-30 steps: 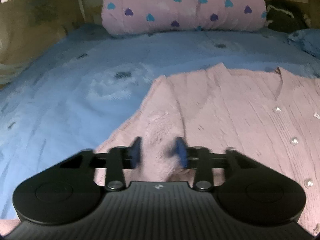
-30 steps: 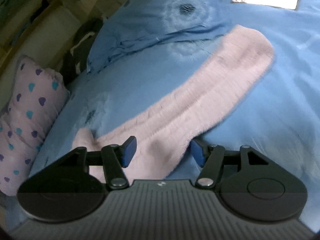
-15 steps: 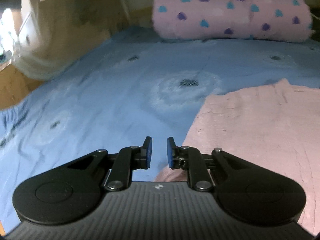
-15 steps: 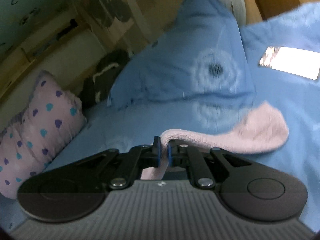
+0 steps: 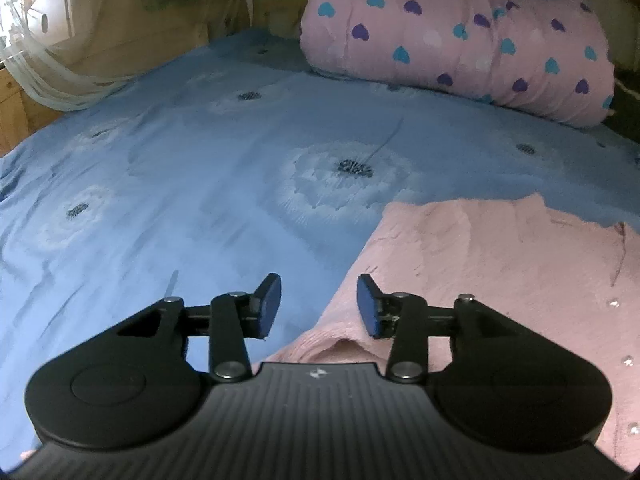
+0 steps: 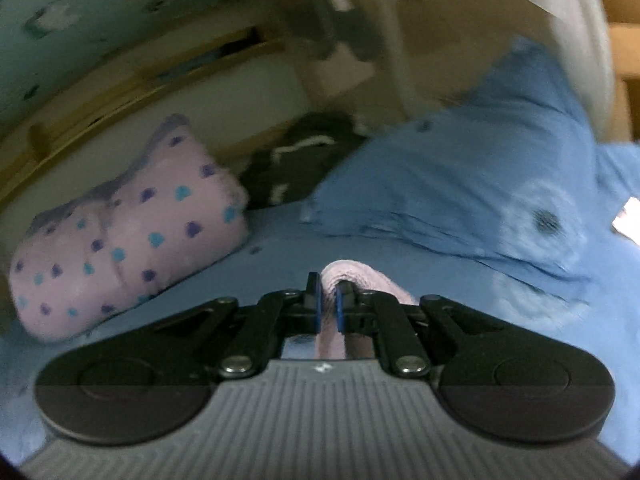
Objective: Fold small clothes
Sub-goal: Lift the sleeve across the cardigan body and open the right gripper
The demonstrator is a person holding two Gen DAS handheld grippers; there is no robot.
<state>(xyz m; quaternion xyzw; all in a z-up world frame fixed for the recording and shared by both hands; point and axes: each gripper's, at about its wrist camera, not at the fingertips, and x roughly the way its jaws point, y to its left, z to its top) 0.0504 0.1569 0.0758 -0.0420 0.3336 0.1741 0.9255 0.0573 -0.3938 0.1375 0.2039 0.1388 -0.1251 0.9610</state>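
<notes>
A pink knitted cardigan [image 5: 500,272] lies flat on the blue bed sheet [image 5: 180,200], filling the right of the left wrist view, its pearl buttons at the far right. My left gripper [image 5: 318,300] hovers over the cardigan's left edge with its jaws opening and nothing between them. In the right wrist view my right gripper [image 6: 328,298] is shut on the cardigan's pink sleeve [image 6: 356,276], which is lifted off the sheet and hangs over the fingers. The rest of the sleeve is hidden under the gripper.
A pink quilt roll with blue and purple hearts [image 5: 460,44] lies at the head of the bed. A blue pillow [image 6: 460,184] and a dark bundle [image 6: 296,164] sit beside it. Netting [image 5: 52,76] hangs at the left edge; a bright phone screen [image 6: 628,220] lies at the right.
My left gripper let go of the cardigan's folded sleeve, slid left off it and its jaws spread. My right gripper shut on the other sleeve and lifted it off the sheet.
</notes>
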